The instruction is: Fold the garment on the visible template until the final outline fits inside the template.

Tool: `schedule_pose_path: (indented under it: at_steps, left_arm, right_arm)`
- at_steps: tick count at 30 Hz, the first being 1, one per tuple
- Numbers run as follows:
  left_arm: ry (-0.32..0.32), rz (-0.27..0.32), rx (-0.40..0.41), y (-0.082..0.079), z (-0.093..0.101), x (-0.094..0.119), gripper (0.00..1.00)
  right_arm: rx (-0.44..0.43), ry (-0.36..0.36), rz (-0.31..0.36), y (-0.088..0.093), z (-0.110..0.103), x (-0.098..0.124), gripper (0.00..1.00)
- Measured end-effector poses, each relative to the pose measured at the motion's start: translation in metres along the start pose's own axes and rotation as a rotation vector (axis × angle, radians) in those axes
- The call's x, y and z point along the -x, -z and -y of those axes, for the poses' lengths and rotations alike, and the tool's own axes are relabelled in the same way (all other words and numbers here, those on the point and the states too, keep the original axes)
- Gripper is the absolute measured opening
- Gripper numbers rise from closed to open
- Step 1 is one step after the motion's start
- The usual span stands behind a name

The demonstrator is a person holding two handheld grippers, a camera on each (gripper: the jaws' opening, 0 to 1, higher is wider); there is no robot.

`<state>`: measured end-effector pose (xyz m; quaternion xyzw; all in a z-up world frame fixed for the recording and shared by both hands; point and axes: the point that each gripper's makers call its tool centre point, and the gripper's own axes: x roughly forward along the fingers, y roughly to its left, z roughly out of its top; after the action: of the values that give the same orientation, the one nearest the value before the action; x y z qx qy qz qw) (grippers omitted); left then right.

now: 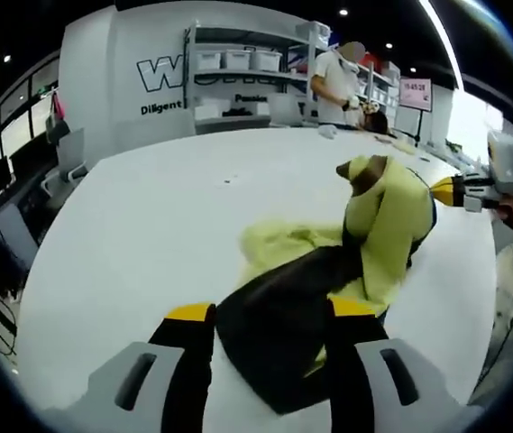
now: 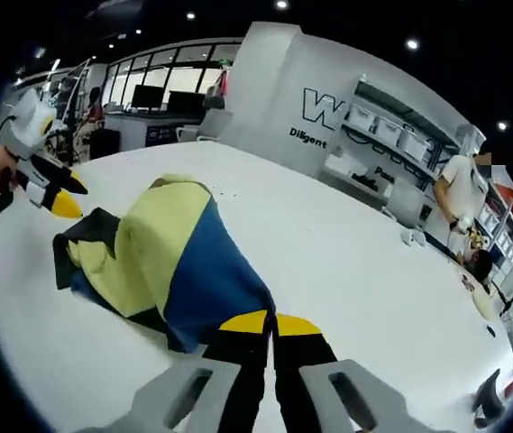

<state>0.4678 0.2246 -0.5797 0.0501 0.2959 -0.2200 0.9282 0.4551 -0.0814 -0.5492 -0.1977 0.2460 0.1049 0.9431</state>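
Note:
A garment in yellow, blue and black [image 1: 382,225] lies bunched on the white table [image 1: 148,207]. My left gripper [image 1: 270,311] stands open, and the garment's black part runs between its yellow-tipped jaws. My right gripper [image 2: 272,323] is shut on the blue edge of the garment [image 2: 166,253]. In the left gripper view the right gripper [image 1: 445,191] holds one side of the garment up off the table. In the right gripper view the left gripper [image 2: 68,197] sits at the garment's far black corner.
A person in white [image 1: 333,81] stands at the table's far side by grey shelves with bins [image 1: 238,72]. Small items [image 2: 414,237] lie near that far edge. Desks with monitors [image 2: 148,99] stand beyond the table [image 2: 346,271].

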Motion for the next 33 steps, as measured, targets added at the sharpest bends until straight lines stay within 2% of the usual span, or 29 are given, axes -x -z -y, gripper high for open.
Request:
schedule_pose_path:
  at_steps: [5, 9, 12, 15, 16, 18, 23, 27, 33]
  left_arm:
    - [0.022, -0.013, -0.01, 0.001, 0.006, -0.02, 0.48]
    - [0.033, -0.052, -0.017, 0.01, 0.009, -0.03, 0.43]
    - [0.035, -0.09, -0.026, 0.018, 0.01, -0.037, 0.31]
    - [0.028, -0.099, -0.02, 0.021, 0.009, -0.038, 0.06]
    - [0.014, -0.1, -0.024, 0.021, 0.007, -0.037, 0.05]
    - [0.029, -0.093, -0.014, 0.019, 0.008, -0.035, 0.05]
    - [0.02, -0.074, 0.011, 0.014, 0.003, -0.027, 0.05]
    - [-0.007, -0.058, 0.013, 0.009, -0.003, -0.016, 0.05]
    - [-0.06, -0.002, 0.041, -0.004, -0.021, 0.013, 0.05]
  right_arm:
    - [-0.048, 0.015, -0.034, 0.018, 0.012, 0.0, 0.0]
    - [-0.048, 0.026, -0.053, 0.026, 0.017, 0.0, 0.0]
    - [-0.053, 0.024, -0.056, 0.028, 0.019, 0.0, 0.0]
    - [-0.052, 0.022, -0.064, 0.03, 0.018, -0.001, 0.0]
    - [-0.051, 0.024, -0.066, 0.031, 0.019, -0.001, 0.0]
    - [-0.049, 0.024, -0.069, 0.032, 0.018, -0.001, 0.0]
    - [-0.046, 0.03, -0.069, 0.031, 0.019, 0.001, 0.0]
    - [-0.041, 0.03, -0.066, 0.029, 0.018, 0.004, 0.0]
    - [-0.039, 0.031, -0.055, 0.024, 0.019, 0.007, 0.0]
